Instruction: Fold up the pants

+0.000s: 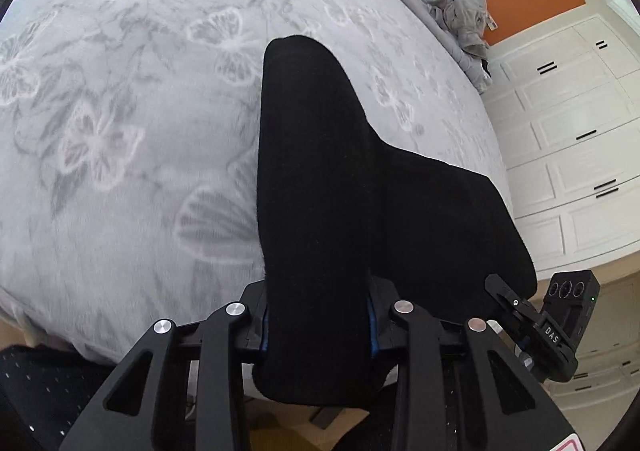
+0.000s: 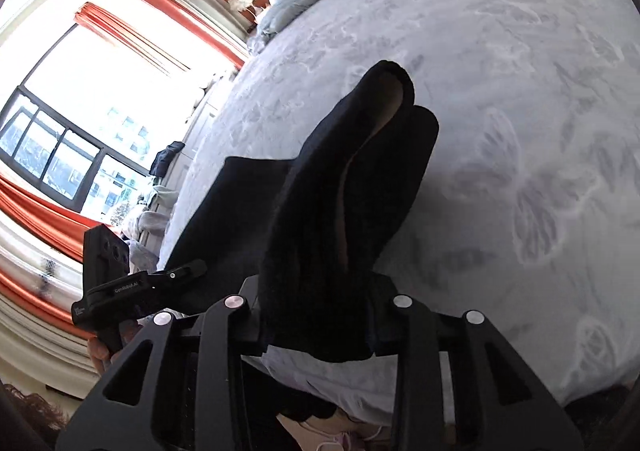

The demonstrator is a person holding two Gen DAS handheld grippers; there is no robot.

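Your left gripper (image 1: 316,327) and right gripper (image 2: 316,325) each pinch soft, floppy black pants (image 1: 320,179), probably thick fleece; hold the edges, expect sagging over the bed (image 1: 120,111).

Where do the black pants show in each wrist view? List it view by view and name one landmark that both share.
Left wrist view: the black pants fill the centre and run down between the left tongs, spreading right toward the right tongs.
Right wrist view: the pants rise up the centre from the right tongs.
Shared landmark: the grey butterfly bedspread.
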